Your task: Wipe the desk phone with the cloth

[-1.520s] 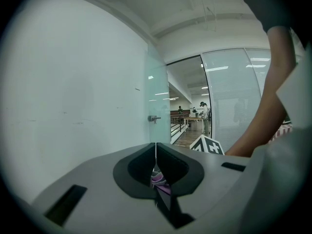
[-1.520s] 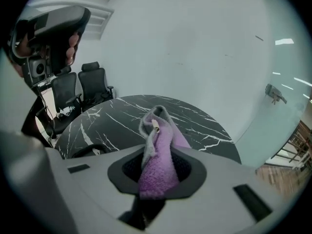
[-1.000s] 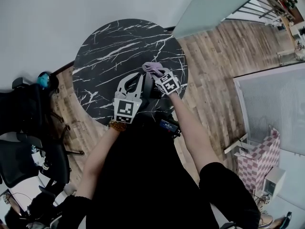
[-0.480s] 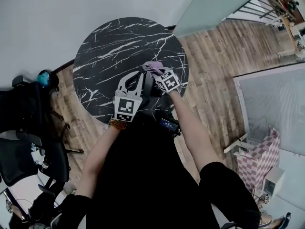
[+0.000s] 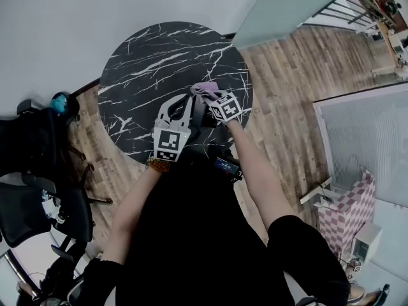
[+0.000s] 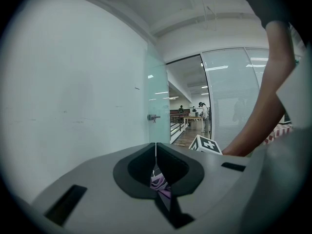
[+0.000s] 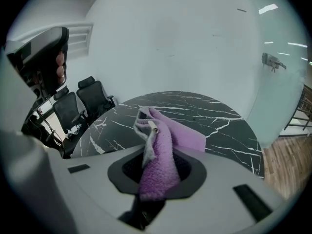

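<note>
On the round black marble table [image 5: 159,62] a dark shape that I take for the desk phone [image 5: 201,116] lies between my two grippers, mostly hidden by them. My right gripper [image 5: 208,95] is shut on a purple cloth [image 5: 204,88] just above that shape. In the right gripper view the cloth [image 7: 165,140] bulges out of the right gripper [image 7: 156,152] over the table [image 7: 195,106]. My left gripper [image 5: 182,104] sits to the left of the phone. In its own view the left gripper [image 6: 155,152] points upward with the jaws shut, and a bit of cloth [image 6: 160,183] shows behind them.
Black office chairs [image 5: 38,164] stand left of the table and show in the right gripper view as chairs [image 7: 95,99]. A glass partition [image 5: 287,11] with a handle [image 7: 273,61] stands behind the table on the right. A pink checkered box [image 5: 347,212] sits on the wood floor.
The right gripper and its cloth have edged slightly farther across the table. The left gripper has hardly moved.
</note>
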Tool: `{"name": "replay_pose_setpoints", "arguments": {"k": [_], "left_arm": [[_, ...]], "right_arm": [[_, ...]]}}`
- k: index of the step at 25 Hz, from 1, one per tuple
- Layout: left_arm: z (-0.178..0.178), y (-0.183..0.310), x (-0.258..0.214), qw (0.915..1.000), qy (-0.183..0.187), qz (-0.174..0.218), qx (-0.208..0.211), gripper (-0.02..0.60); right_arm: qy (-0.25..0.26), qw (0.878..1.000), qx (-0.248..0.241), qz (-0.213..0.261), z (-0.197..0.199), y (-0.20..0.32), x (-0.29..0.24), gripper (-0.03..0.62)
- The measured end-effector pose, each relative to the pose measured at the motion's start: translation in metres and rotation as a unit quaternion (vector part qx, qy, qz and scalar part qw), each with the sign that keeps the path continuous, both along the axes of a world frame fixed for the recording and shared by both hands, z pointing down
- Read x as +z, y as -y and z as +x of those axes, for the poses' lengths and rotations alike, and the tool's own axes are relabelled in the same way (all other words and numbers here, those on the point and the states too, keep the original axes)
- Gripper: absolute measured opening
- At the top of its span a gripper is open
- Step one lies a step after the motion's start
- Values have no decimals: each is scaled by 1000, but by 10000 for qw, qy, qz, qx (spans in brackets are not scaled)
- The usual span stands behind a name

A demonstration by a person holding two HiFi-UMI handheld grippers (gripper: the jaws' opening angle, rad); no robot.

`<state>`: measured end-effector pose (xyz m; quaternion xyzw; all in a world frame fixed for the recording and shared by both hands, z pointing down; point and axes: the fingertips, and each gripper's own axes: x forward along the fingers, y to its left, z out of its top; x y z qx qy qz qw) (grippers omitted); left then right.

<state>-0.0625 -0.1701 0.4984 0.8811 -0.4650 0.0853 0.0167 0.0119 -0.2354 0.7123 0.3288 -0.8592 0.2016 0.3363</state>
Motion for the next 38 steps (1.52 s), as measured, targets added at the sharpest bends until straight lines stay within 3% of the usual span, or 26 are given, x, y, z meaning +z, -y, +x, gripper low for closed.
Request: {"name": "replay_pose_setpoints", "arguments": {"k": [19,38], "left_arm": [[2,-10,4,10000,50,-28,-10,20],[-5,-6,4,9999,-13,-73,-69,20]], "right_arm": [[-21,9994,-222,-257,-6,-27,12,75],[105,9993,-129,-338,-8,-34,19,75]]}}
